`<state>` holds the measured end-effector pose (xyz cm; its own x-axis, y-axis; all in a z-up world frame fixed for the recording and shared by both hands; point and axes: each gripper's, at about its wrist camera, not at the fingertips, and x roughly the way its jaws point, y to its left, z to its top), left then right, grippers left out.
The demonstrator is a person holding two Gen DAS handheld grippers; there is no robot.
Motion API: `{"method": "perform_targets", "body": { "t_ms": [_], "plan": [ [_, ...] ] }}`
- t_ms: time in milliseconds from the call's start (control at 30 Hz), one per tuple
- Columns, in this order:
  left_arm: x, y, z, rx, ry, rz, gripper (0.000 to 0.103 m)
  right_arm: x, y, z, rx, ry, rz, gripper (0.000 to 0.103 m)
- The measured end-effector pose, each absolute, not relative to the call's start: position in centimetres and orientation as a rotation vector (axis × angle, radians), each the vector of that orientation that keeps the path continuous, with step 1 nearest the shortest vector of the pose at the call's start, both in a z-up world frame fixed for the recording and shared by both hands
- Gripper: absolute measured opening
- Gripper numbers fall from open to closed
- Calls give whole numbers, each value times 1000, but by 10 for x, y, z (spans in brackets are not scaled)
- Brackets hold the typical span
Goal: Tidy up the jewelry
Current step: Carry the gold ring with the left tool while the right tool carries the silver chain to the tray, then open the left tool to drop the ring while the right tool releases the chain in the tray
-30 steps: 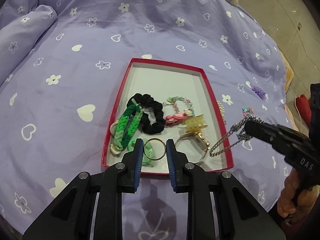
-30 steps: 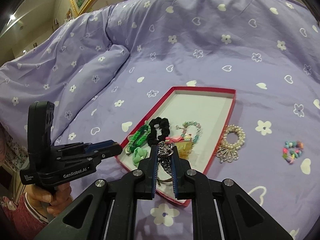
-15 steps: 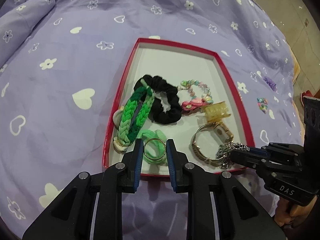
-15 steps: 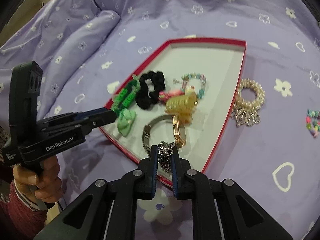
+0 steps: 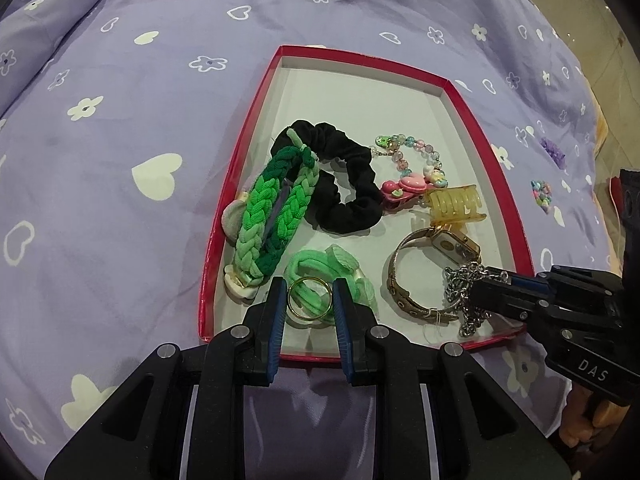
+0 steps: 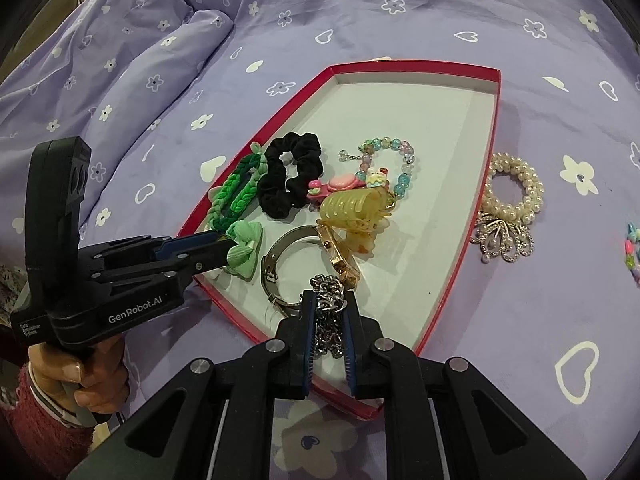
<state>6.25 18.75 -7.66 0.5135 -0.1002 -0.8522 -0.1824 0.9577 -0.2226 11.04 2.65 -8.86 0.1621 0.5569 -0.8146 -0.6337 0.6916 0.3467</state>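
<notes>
Most pieces already lie in the red tray (image 5: 224, 216) on the bed: braided green band, black scrunchie, bead bracelet, clips, watch. The left gripper (image 5: 310, 300) is clamped on a gold ring (image 5: 310, 299) over the tray's 6 o'clock edge; the right gripper (image 6: 327, 320) grips a silver chain (image 6: 329, 296) at about 5 o'clock. Both seem near release. The pearl bracelet (image 6: 514, 192) and bead cluster (image 5: 541, 194) remain outside, at 3 o'clock
</notes>
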Motion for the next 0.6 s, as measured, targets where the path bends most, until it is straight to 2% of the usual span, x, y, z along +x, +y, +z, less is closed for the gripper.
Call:
{"method": "perform_targets", "body": {
  "t_ms": [600],
  "plan": [
    [64, 184, -77, -285, 1040, 66, 21, 111, 26, -88, -72, 1127, 859, 13]
  ]
}}
